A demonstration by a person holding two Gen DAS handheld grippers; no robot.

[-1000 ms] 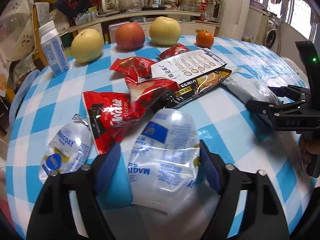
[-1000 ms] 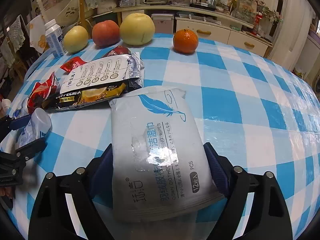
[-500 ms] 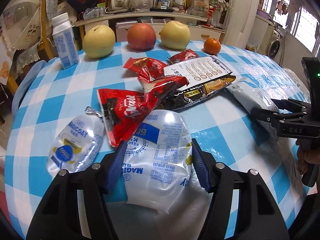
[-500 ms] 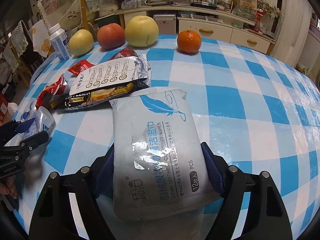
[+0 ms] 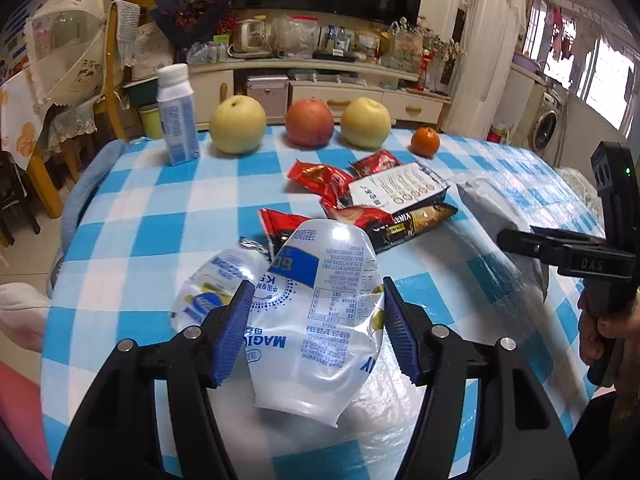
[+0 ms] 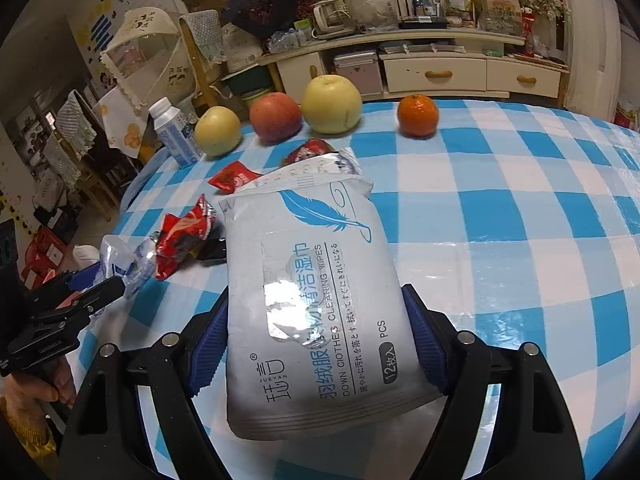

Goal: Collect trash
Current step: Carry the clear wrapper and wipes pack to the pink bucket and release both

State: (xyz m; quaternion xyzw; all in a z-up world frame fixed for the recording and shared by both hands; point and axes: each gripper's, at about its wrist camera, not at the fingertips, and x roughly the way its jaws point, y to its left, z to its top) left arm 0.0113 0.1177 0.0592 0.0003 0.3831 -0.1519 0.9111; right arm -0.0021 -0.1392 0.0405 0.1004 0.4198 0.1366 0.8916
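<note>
Above the checked tablecloth (image 5: 192, 196), our left gripper (image 5: 318, 322) pinches a limp, slippery milk pouch (image 5: 316, 304) mid-body; our right gripper (image 6: 316, 344) clamps a soft wet-wipes pack (image 6: 316, 300).

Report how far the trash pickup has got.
Done: nothing visibly binned; no bin is in view. In hand: left gripper clamps a clear milk pouch, right gripper clamps the wipes pack, both raised off the table. Left: second pouch, red wrappers, coffee-mix packets.
</note>
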